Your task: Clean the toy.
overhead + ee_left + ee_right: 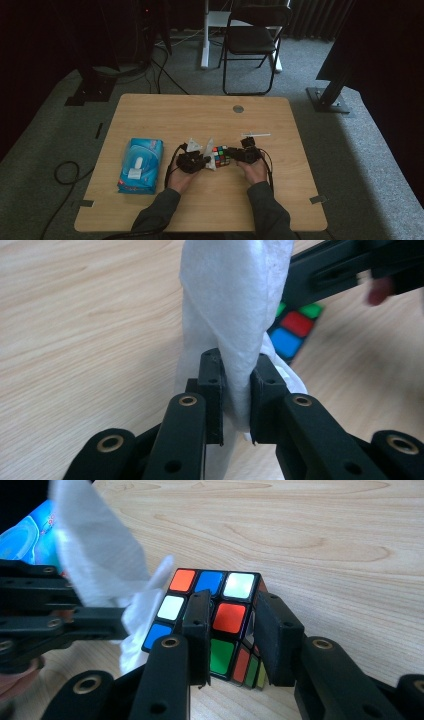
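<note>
Steadying the cube [215, 625] between its jaws, the right gripper [232, 630] lets the left gripper [236, 390], clenched on a wipe [235, 315], rub its side.

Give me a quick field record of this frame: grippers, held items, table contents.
left gripper: shut on white wipe
right gripper: shut on puzzle cube, jaws on a corner of it
wipe vs cube: wipe against the cube's left side in the right gripper view
wipes pack: blue, flat on table, left of the hands
table: light wood
background: folding chair on carpet beyond the table
</note>
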Tool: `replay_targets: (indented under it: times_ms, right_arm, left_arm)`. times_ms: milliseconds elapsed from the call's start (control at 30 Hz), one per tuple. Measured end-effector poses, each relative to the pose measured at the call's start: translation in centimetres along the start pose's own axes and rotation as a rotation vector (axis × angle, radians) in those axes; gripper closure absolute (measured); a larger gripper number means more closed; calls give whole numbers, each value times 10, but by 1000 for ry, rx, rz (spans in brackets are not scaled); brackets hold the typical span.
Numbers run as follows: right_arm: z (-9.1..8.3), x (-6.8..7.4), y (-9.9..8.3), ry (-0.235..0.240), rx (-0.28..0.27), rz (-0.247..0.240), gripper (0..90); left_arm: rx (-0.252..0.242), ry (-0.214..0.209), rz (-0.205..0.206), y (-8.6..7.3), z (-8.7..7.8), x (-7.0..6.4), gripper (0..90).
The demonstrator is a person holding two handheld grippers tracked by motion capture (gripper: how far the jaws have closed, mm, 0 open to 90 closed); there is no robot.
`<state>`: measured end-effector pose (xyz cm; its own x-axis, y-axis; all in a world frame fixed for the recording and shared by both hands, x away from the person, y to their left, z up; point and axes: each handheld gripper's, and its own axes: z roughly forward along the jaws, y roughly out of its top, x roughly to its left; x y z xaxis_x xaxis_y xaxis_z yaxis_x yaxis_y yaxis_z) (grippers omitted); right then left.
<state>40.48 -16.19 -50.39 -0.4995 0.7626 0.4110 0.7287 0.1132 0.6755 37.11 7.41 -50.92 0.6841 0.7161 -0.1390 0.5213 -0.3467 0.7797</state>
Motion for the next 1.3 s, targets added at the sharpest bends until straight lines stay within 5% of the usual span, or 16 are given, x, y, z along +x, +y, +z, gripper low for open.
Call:
replay_targets:
  times_ms: [433,733,1300]
  right_arm:
    - [0,-1,-1,5,-4,6,687]
    - [0,-1,-2,8,-11,14,687]
    - [0,-1,-1,5,-3,14,685]
  left_arm:
    - [31,-13,2,-5,10,-4,794]
    - [101,15,-3,-17,28,-3,795]
    - [89,23,-1,-19,27,-3,791]
